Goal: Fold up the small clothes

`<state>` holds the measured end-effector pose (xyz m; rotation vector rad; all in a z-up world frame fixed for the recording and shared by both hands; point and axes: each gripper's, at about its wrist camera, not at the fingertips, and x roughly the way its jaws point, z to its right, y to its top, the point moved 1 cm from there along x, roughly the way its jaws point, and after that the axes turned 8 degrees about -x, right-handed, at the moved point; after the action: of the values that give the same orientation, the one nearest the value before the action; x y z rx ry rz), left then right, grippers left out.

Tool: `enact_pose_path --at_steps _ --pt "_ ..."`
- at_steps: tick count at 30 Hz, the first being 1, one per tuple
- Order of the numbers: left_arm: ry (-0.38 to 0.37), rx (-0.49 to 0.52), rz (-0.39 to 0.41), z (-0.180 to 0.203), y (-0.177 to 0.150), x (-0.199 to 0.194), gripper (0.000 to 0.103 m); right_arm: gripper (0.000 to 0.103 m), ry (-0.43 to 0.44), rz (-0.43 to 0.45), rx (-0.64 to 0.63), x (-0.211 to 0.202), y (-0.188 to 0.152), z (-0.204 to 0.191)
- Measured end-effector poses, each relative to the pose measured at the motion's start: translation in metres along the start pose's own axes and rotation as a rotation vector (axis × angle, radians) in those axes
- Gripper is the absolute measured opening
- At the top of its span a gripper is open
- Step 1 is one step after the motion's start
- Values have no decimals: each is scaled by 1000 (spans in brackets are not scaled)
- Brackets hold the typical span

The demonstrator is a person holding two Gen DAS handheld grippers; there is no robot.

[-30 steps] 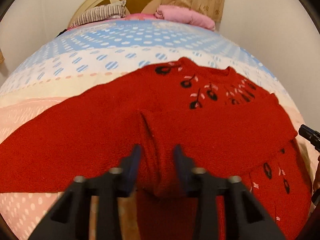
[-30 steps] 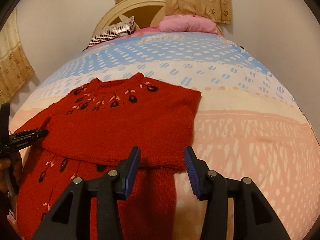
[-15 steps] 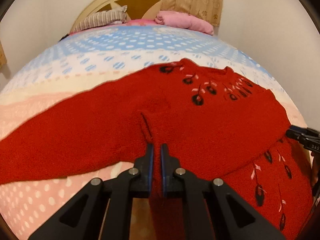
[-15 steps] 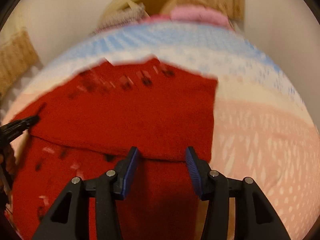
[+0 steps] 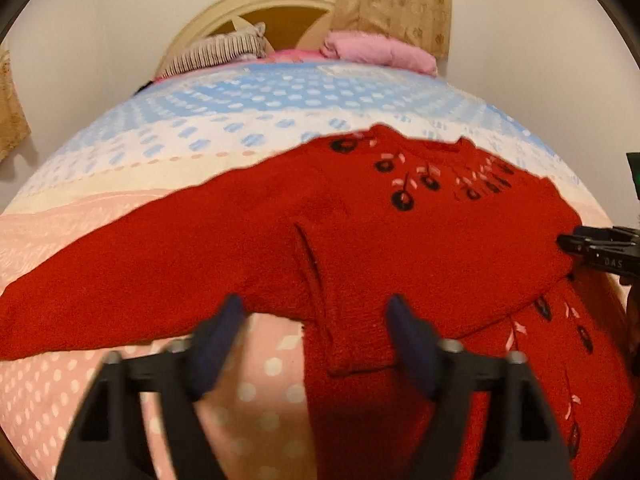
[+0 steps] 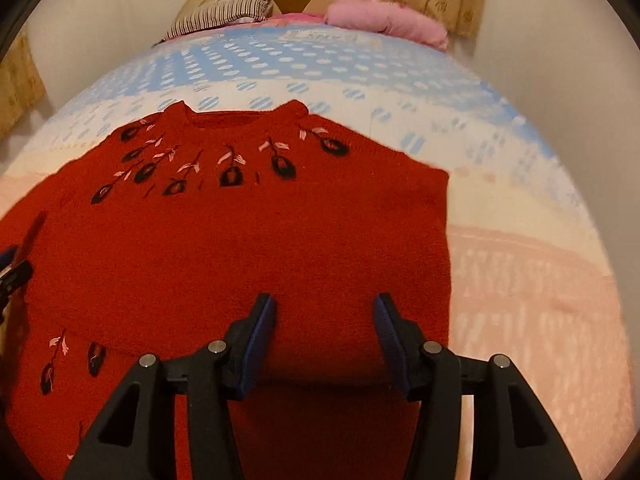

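Note:
A red knit sweater (image 5: 400,248) with black and pink flower stitching lies flat on the bed. One sleeve (image 5: 120,288) stretches out to the left; the other is folded across the chest (image 6: 280,272), and its cuff end (image 5: 352,344) lies between the pads of my left gripper (image 5: 315,312). That gripper's jaws are opening wide, and the pads do not press the cloth. My right gripper (image 6: 324,306) hovers over the folded sleeve near the sweater's right edge. Its jaws are opening slowly and grip nothing. Its black tip (image 5: 568,242) shows at the right of the left wrist view.
The bed sheet (image 6: 520,280) has blue, white and pink dotted bands. A striped pillow (image 5: 216,54) and a pink folded blanket (image 5: 376,50) lie by the arched headboard (image 5: 280,12). Beige curtains hang behind; white walls stand on both sides.
My left gripper closed on the folded sleeve's cuff, then opened wide and let it go. My right gripper moved left over the sweater, which now fills more of its view.

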<state>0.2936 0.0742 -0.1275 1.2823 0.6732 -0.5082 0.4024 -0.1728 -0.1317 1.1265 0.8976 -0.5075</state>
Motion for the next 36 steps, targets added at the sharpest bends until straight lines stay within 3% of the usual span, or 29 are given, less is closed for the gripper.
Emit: enact_pose_path --at_steps 4,9,13,25,28,31,36 --pt "10 7 2 0 0 0 80 53 97 71 -51 -18 9 -36" --pt "7 -31 2 -7 0 -2 82 54 214 43 -111 -3 19 -95" --pt "-6 -68 -10 -15 -3 -5 85 55 194 81 -131 -4 13 -126" --pt "4 -85 -26 -32 -12 -18 85 55 149 139 -213 -9 4 -149" --pt "27 -89 4 -55 -19 -40 85 55 152 149 -219 -12 5 -148" --pt "74 -116 21 -86 -23 -56 85 55 209 191 -206 -24 10 -150" --pt "170 -217 40 -154 -28 -78 85 55 331 172 -384 -24 11 -197"
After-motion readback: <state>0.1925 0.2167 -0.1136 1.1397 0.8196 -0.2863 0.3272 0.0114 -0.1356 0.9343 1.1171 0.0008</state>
